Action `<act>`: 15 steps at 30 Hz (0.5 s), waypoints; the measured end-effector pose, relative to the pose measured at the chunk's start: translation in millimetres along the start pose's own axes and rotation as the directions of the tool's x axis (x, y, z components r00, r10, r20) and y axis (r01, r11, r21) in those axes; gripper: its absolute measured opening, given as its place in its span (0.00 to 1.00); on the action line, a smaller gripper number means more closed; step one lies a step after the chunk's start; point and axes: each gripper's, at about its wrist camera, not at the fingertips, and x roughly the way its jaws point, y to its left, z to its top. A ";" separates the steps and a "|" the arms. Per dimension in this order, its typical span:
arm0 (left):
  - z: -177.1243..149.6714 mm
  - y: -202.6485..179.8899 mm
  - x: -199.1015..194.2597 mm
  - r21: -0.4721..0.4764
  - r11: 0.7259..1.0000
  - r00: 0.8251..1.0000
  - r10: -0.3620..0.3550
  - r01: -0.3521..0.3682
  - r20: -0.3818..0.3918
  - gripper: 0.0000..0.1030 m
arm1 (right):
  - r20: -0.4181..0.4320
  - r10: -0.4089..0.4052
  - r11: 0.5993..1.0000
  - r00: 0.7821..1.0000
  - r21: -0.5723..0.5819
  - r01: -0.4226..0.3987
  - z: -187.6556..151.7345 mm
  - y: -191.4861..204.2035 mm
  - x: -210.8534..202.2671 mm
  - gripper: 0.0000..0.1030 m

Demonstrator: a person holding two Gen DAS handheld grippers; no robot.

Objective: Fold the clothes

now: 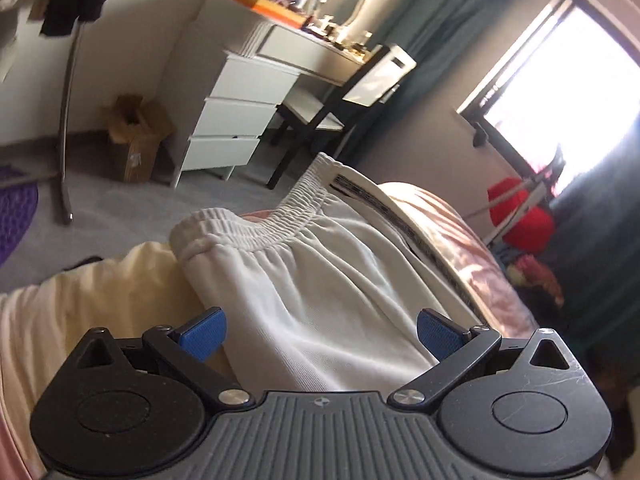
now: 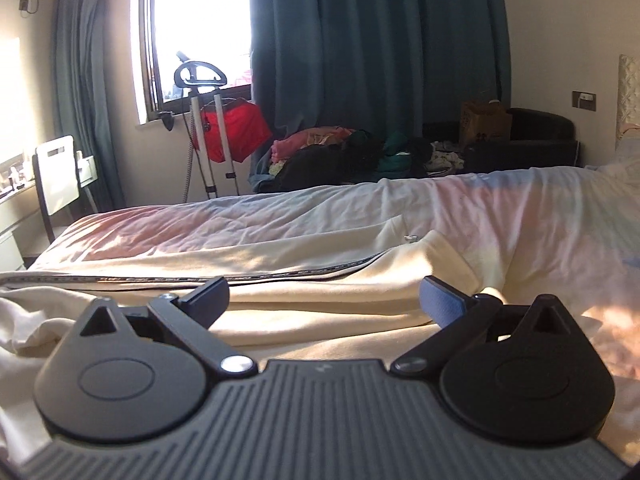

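We see no writing we can read anywhere: the dark patterned side stripe (image 1: 384,216) on the trousers is too blurred to tell letters.

Our left gripper (image 1: 322,330) stands wide apart, blue pads (image 1: 204,330) spread to either side of the white cotton trousers with a gathered elastic waistband (image 1: 320,272); the cloth lies between the fingers, but nothing is pinched.

Our right gripper (image 2: 326,300) is just as wide apart, hovering low over the cream trouser legs (image 2: 320,276), gripping nothing.

The trousers lie stretched along the bed's pale pink wrinkled sheet (image 2: 500,216), waistband toward the white chest of drawers (image 1: 236,120). Beyond the bed we see teal curtains (image 2: 380,60) and a heap of mixed clothes (image 2: 360,156).
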 end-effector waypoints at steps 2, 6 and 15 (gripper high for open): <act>10.9 14.5 2.5 -0.070 0.996 0.998 0.053 -0.054 -0.019 0.99 | 0.005 -0.039 0.999 0.999 0.028 0.039 1.8 -10.5 -3.1 1.00; 19.9 35.4 15.6 -0.164 0.977 0.989 0.123 -0.135 -0.080 0.99 | -0.002 -0.145 0.980 0.989 0.137 0.144 3.6 -44.6 -16.3 1.00; 13.2 48.8 56.6 -0.289 0.957 0.968 -0.101 0.031 -0.230 0.89 | -0.119 -0.256 0.763 0.959 0.584 0.276 -37.9 -132.5 -39.8 1.00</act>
